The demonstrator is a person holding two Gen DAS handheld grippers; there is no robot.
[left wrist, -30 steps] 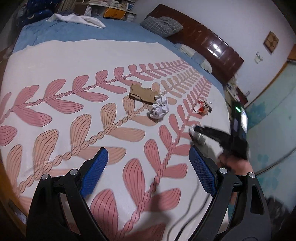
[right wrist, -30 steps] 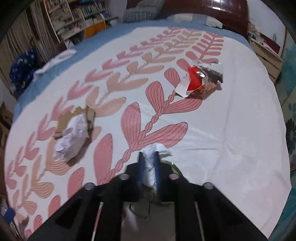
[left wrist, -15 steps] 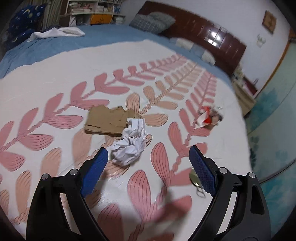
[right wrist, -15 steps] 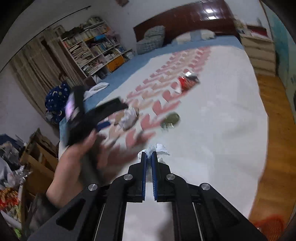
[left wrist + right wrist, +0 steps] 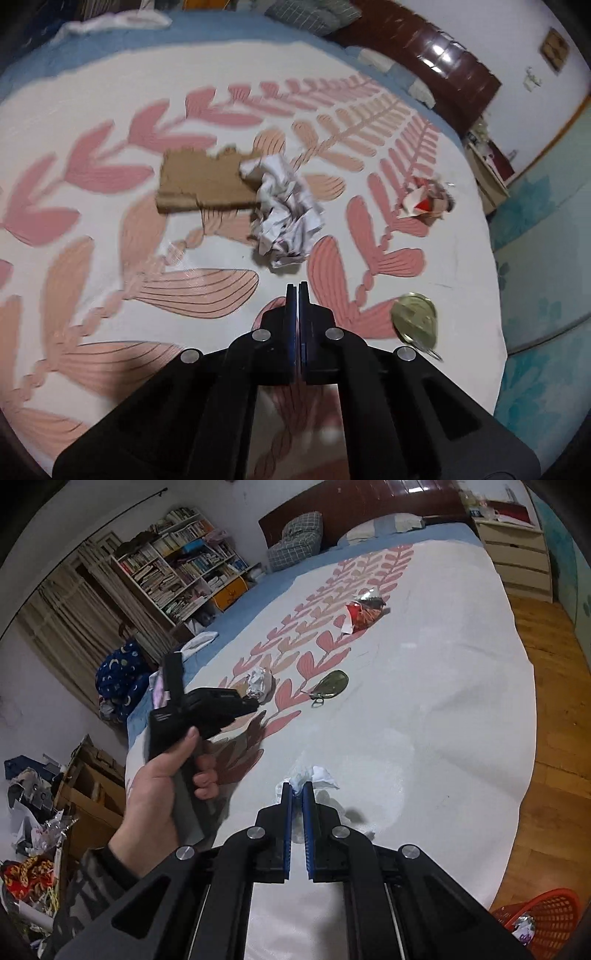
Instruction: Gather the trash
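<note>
My left gripper [image 5: 297,286] is shut and empty, just short of a crumpled white paper ball [image 5: 286,210] that lies against a torn brown cardboard piece [image 5: 201,182]. A red and white wrapper [image 5: 424,197] lies to the right, and a round tin can lid [image 5: 415,317] sits near the bed's edge. My right gripper [image 5: 297,788] is shut on a white tissue wad [image 5: 314,775] above the bed's near corner. The left gripper [image 5: 207,703] shows in a hand in the right wrist view, with the paper ball [image 5: 258,681], lid [image 5: 330,685] and wrapper [image 5: 364,611] beyond.
The bed's white cover [image 5: 424,701] has a pink leaf pattern. A red plastic basket [image 5: 543,915] with some trash stands on the wooden floor at lower right. A bookshelf [image 5: 177,572] and clutter stand left of the bed. A headboard [image 5: 436,62] and pillows are at the far end.
My left gripper has shut from wide open and come closer to the paper ball. My right gripper has kept hold of the tissue and pulled back from the bed towards the basket side.
</note>
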